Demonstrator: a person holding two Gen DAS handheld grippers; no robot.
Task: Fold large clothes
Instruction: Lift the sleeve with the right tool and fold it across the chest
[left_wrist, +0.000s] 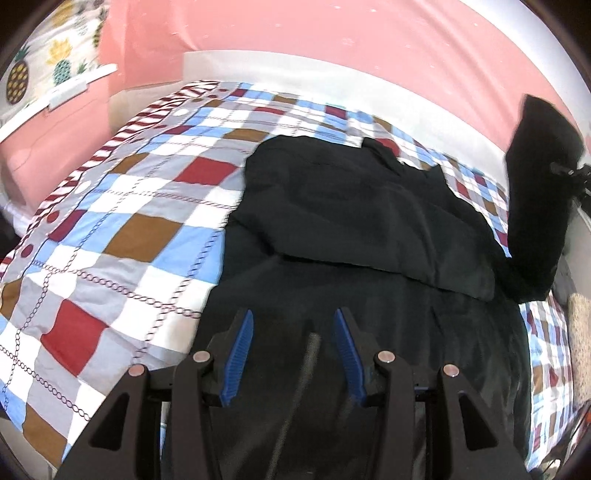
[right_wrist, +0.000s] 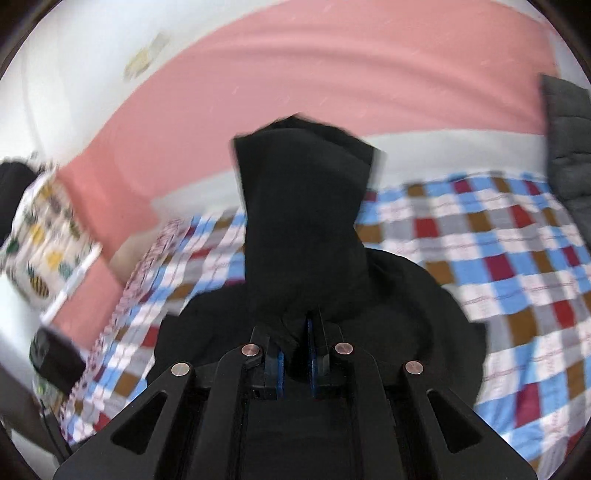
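A large black garment (left_wrist: 354, 221) lies partly folded on a checked bedspread (left_wrist: 122, 206). My left gripper (left_wrist: 293, 317) is open, its blue-padded fingers spread just above the garment's near part, holding nothing. My right gripper (right_wrist: 295, 325) is shut on a part of the black garment (right_wrist: 303, 214), which stands lifted up in front of the camera. In the left wrist view that lifted part (left_wrist: 535, 206) rises at the far right, with the right gripper (left_wrist: 565, 171) at the frame's edge.
The bed stands against a pink and white wall (left_wrist: 332, 44). A pineapple-print cloth (left_wrist: 48, 62) hangs at the left. A dark quilted item (right_wrist: 569, 147) hangs at the right edge in the right wrist view. A dark object (right_wrist: 55, 354) sits off the bed's left side.
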